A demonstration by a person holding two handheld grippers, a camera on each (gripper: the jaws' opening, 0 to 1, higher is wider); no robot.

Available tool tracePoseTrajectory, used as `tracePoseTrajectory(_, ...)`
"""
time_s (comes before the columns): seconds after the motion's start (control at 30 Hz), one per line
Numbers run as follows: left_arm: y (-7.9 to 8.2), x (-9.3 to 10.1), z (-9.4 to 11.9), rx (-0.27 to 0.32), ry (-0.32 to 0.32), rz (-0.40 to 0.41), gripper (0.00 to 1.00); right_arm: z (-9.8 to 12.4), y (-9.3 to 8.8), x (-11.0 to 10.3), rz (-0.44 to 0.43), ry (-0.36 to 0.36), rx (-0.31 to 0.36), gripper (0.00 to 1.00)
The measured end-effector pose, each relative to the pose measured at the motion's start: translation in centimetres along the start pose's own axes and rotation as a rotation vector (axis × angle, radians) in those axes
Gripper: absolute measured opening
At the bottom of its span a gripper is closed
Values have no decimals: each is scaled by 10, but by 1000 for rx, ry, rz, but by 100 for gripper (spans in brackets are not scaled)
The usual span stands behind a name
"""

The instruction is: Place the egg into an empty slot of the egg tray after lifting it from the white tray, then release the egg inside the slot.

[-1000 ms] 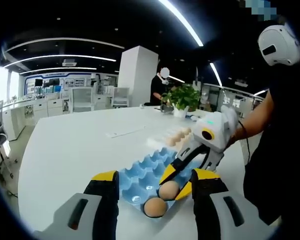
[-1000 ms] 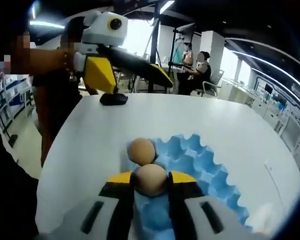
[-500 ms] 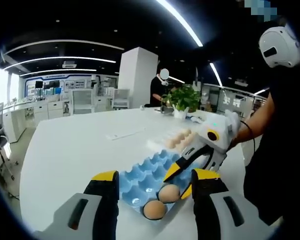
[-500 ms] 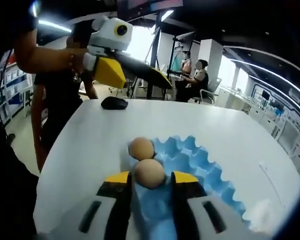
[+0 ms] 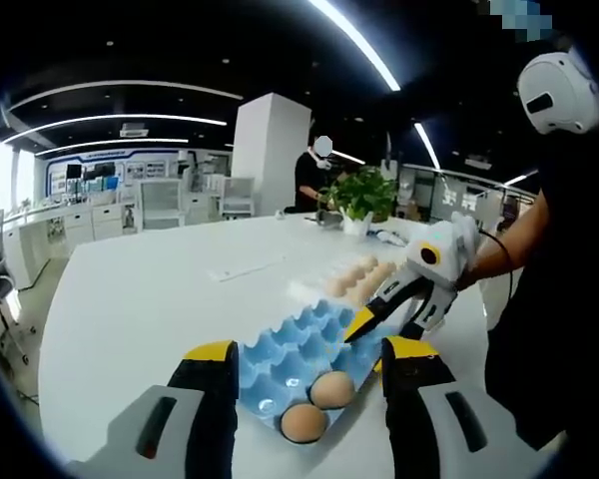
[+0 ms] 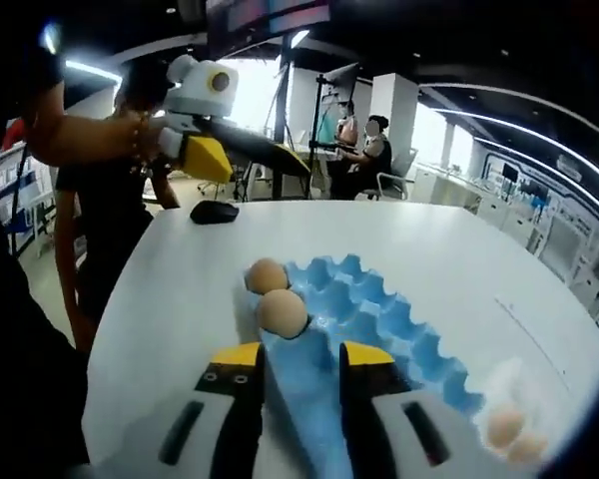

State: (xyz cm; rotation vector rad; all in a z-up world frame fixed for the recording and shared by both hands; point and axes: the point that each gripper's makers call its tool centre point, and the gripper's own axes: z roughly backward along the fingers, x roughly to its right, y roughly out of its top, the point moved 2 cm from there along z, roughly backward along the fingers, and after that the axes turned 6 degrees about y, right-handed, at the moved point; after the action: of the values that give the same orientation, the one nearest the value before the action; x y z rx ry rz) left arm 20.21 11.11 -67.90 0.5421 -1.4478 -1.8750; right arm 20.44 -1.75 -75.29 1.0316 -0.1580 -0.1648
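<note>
While the left gripper (image 5: 307,364) hangs low over the near end of the blue egg tray (image 5: 285,351), its yellow-tipped jaws stand well apart with nothing between them. Two brown eggs sit in the tray's nearest slots: one egg (image 5: 302,422) at the very near edge, and a second egg (image 5: 331,389) just beyond it, the two almost touching. Past these eggs the tray's other cups show bare blue. Above the tray's right side the right gripper (image 5: 371,324) comes in from the right, held by a gloved hand (image 5: 466,249), its jaws parted and holding nothing. Just beyond the tray's far end lies the white tray (image 5: 309,287) with several more eggs (image 5: 356,274) in it. Farther across the white table (image 5: 140,289) from the tray are a sheet of paper and a potted green plant (image 5: 362,196), with a person standing behind that.

In the right gripper view, the right gripper (image 6: 299,356) sits above the blue egg tray (image 6: 379,319), jaws apart and clear of the nearer egg (image 6: 282,312), which rests in its slot just ahead of the tips. The second egg (image 6: 266,276) lies in the next slot, touching or nearly touching the first. Beyond the tray's far corner the left gripper (image 6: 270,155) hovers above the table (image 6: 459,259), near a black computer mouse (image 6: 215,212). Seated people show far behind.
</note>
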Motion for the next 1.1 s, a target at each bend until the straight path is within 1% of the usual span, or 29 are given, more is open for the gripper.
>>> tracePoseTrajectory(0.13,0,1,-1,-4,-1,0,58,12,-7,5,-8,-27,-9,30)
tracePoseTrajectory(0.27,2,3,-2,-2,-5,-2,58,25,-16,10,-41,-58,-11,30)
tracePoseTrajectory(0.33,2,2,-3,-2,-4,-1,58,30,-19,12,-44,-70,-8,30)
tracePoseTrajectory(0.4,3,2,-3,1,-6,-2,58,34,-22,14,-50,-82,-21,29)
tracePoseTrajectory(0.43,3,2,-3,0,-6,-2,58,37,-23,14,-51,-88,-11,29)
tracePoseTrajectory(0.73,3,1,-4,0,-9,-6,58,53,-30,23,-76,-135,-15,29)
tracePoseTrajectory(0.8,3,1,-4,-2,-10,-11,58,57,-34,26,-73,-152,-26,29)
tracePoseTrajectory(0.87,4,1,-4,1,-7,-12,58,61,-36,28,-86,-159,-22,29)
tracePoseTrajectory(0.97,4,1,-4,-2,-6,-13,58,69,-43,32,-85,-180,-41,29)
tracePoseTrajectory(1.1,4,2,-5,-3,-9,-13,58,79,-49,35,-103,-202,-44,29)
